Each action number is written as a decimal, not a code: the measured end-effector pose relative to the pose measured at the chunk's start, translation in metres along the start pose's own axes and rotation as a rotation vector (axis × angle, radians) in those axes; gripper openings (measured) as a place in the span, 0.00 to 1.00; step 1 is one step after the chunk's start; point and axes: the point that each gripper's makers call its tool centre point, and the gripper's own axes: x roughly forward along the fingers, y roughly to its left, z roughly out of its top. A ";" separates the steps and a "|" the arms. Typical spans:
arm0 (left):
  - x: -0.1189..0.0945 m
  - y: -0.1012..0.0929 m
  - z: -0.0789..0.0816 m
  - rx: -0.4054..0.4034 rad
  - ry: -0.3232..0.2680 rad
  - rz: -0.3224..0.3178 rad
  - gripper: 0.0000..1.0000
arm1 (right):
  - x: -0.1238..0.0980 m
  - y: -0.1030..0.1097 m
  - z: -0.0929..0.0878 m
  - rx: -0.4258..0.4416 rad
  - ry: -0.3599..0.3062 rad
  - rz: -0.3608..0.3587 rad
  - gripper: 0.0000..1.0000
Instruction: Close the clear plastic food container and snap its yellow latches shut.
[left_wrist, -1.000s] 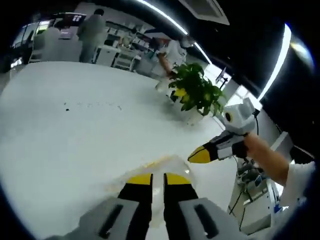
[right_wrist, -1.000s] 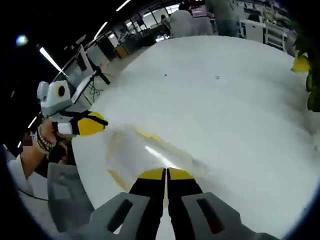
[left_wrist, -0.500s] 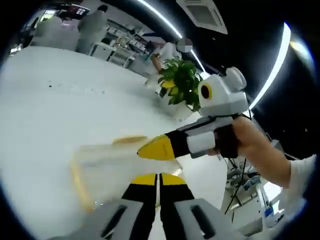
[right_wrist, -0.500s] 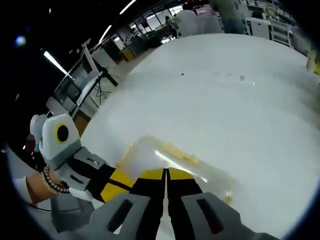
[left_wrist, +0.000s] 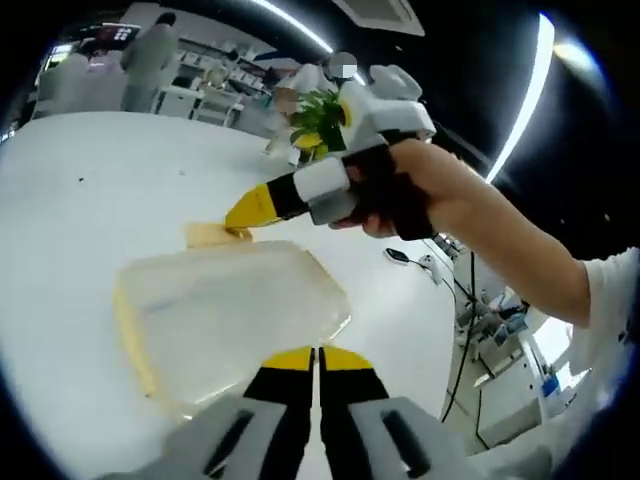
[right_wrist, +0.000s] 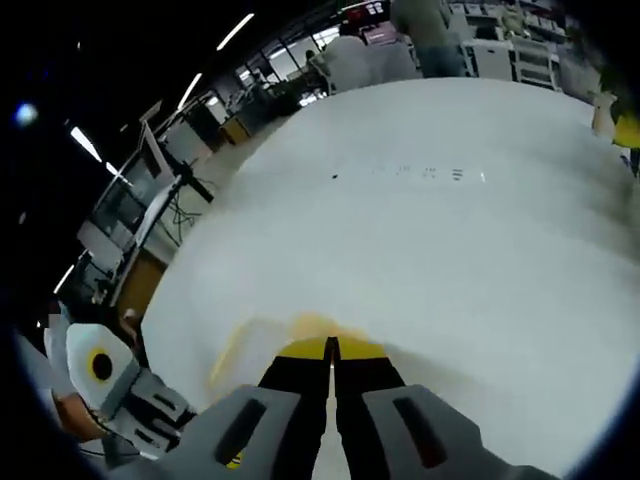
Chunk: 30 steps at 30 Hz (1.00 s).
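A clear plastic food container is sitting on a white desk, with its lid lying flat across the top. One yellow latch is running along its left edge, and another yellow latch is showing at its far edge.

In the left gripper view, the left gripper is pointing at the near edge of the container, its yellow-tipped jaws pressed together with nothing between them. The right gripper, held in a person's hand, is reaching in from the right, its closed yellow tip touching or just above the far latch.

In the right gripper view, the right gripper's jaws are also pressed together, hovering over that yellowish latch. The left gripper is appearing at the lower left. A leafy green plant is standing farther back on the desk.
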 end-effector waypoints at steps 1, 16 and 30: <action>0.000 0.000 0.000 0.002 0.000 -0.002 0.00 | 0.002 -0.001 0.000 -0.001 0.003 -0.003 0.00; -0.007 -0.003 0.016 0.406 0.071 0.025 0.02 | -0.002 0.021 0.015 -0.126 0.009 0.062 0.00; 0.007 -0.003 -0.006 0.997 0.289 0.043 0.29 | -0.009 0.027 -0.023 -0.882 0.501 0.074 0.30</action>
